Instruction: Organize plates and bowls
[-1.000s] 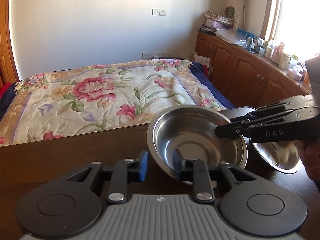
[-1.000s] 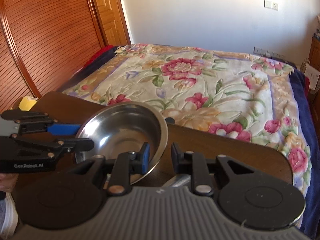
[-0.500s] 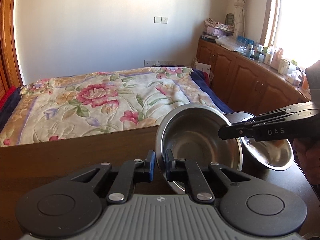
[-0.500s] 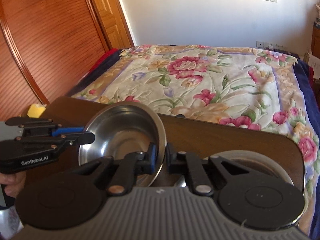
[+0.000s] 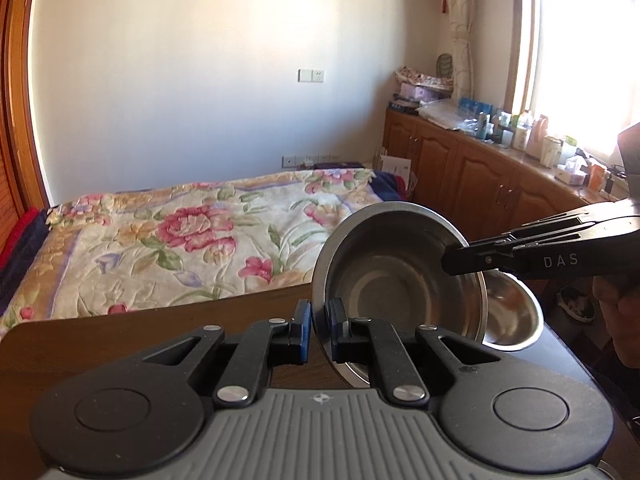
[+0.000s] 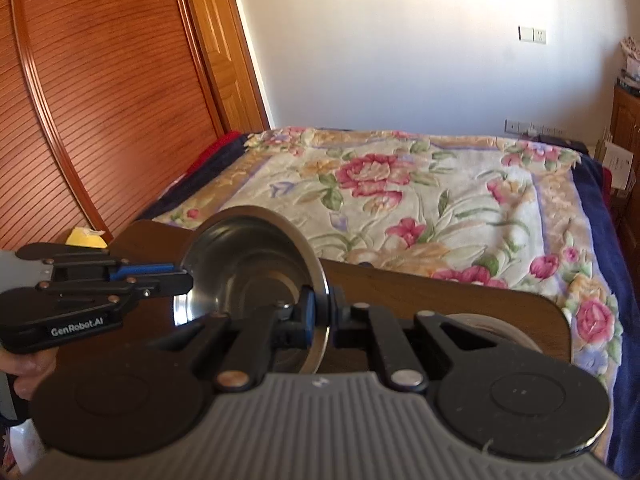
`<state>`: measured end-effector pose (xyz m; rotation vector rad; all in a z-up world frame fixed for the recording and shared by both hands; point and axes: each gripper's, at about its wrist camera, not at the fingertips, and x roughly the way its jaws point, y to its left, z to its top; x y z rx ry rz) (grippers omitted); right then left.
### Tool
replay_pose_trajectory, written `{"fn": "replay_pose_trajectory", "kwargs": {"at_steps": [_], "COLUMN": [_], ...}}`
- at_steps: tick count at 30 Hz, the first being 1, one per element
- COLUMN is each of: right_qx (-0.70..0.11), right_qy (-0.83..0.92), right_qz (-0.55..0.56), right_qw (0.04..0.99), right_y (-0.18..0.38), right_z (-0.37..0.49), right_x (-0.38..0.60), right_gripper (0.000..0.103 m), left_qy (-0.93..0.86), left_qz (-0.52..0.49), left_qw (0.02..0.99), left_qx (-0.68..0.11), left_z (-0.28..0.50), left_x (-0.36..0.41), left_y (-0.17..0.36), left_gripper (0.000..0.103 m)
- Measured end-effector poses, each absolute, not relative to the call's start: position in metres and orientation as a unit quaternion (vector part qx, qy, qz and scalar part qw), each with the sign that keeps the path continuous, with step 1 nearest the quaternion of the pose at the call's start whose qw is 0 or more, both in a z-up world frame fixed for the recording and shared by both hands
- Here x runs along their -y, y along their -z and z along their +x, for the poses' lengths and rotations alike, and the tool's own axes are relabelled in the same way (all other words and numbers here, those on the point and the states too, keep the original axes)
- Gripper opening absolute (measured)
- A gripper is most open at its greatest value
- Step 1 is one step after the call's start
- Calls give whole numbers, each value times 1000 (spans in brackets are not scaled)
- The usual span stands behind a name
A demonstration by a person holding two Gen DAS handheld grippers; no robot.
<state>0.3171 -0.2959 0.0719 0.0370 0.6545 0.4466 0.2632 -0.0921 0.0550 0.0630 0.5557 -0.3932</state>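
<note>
The left gripper [image 5: 317,330] is clamped on the near rim of a steel bowl [image 5: 396,284], and the right gripper [image 6: 322,318] pinches the same bowl's opposite rim, so both carry it tilted above the dark wooden table [image 5: 160,320]. A second steel bowl [image 5: 514,316] sits behind it near the table's right edge. Judging from this, sorting is underway: one bowl is lifted, not yet nested or placed, and any plates remain unseen.

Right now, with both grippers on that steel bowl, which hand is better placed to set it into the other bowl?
Probably the right. Both jaws are shut on the steel bowl, but the second bowl lies just below the right gripper; the left gripper holds the opposite side, farther away.
</note>
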Motion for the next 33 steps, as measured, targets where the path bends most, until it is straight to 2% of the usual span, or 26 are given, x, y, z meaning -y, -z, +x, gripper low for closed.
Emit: {"fn": "replay_pose_trajectory", "kwargs": {"at_steps": [8,33], "right_qx": [-305,-306], "right_qy": [-210,-191], "right_qz": [9,-25], "right_qw": [929,932], "right_y": [-90,-90], "right_z": [287,186], "right_x": [298,286], "right_gripper": [9,9], "left_qy": [213,254], "left_qz": [25,14], "left_qw": [941,935], "left_qx": [-261,-245], "left_z": [228,125], "left_x": [89,73], "left_y": [-61,-57], "left_gripper": [11,10]}}
